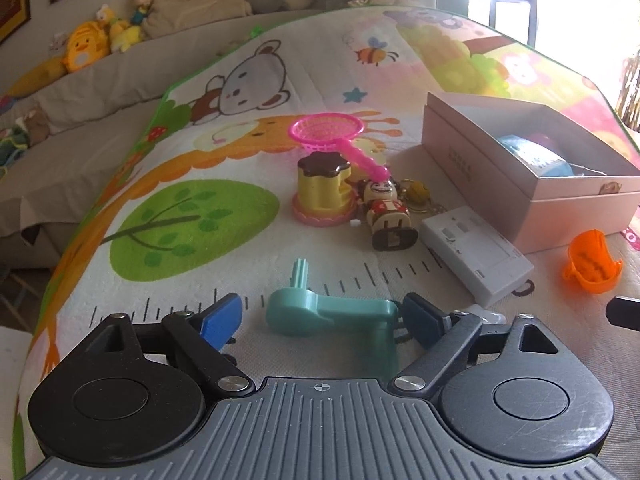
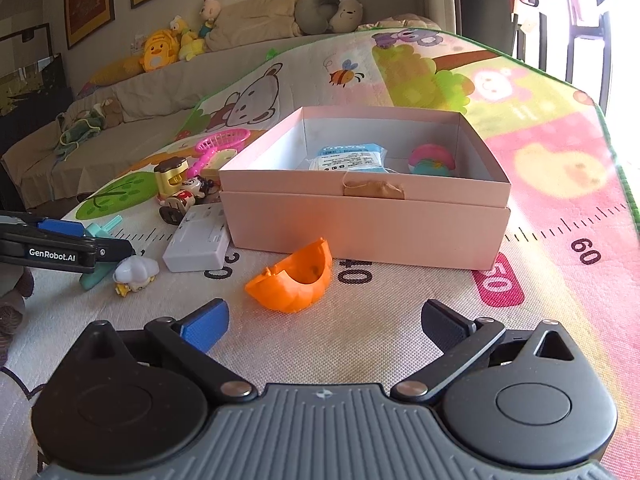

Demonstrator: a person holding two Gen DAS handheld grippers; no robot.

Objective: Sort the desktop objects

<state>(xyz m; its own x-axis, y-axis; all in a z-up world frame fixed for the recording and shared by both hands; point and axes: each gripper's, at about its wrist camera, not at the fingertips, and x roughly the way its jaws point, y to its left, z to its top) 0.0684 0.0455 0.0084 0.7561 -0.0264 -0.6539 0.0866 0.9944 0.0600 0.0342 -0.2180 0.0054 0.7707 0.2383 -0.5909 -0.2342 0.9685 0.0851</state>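
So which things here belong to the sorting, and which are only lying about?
For the job: pink box, teal toy between the left gripper fingers, orange shell, white case, pink sieve.
Lying about: sofa plush toys, neck pillow.

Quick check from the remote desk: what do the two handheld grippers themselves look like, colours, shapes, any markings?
Both match: a ribbed grey base plate with a small crosshair mark, two round black hubs, and black linkage arms with silver pivot pins. On each, the left gripper and the right gripper, one finger pad is bright blue, the other dark. White "GenRobot.AI" lettering marks the left one's side in the right wrist view. No cables or sleeves visible.
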